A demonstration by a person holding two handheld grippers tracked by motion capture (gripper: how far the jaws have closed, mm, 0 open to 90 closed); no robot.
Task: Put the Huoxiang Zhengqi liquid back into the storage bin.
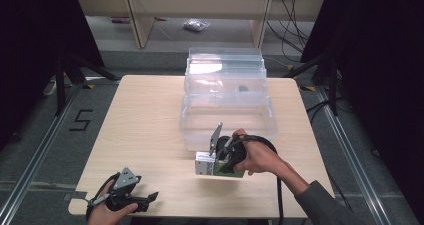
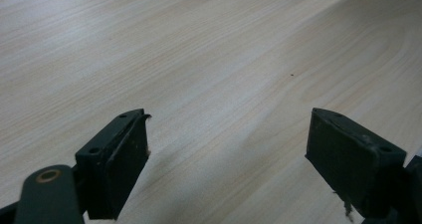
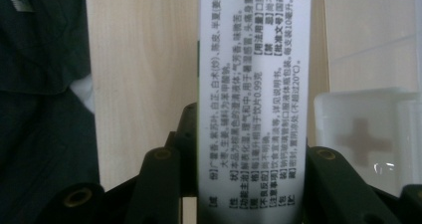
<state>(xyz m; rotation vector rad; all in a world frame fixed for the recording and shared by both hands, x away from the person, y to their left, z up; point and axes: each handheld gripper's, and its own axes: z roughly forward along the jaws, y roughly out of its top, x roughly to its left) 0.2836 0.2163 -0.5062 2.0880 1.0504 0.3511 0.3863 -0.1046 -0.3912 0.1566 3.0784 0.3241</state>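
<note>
Pale wood-grain table, smooth and matte, carries a clear plastic storage bin with rounded, glossy walls near its far edge. Just in front of the bin, the right gripper is clamped on a white, printed medicine box, a slim cardboard carton. Its slick faces could slip or crush under pressure. The left gripper hangs spread and empty at the near-left corner.

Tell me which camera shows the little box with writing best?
The right gripper view: the white box stands up close between the right claw's black jaws, so its printed writing shows. The high view shows the box small and far off, in that claw by the clear bin. The left gripper view looks at bare table.
</note>
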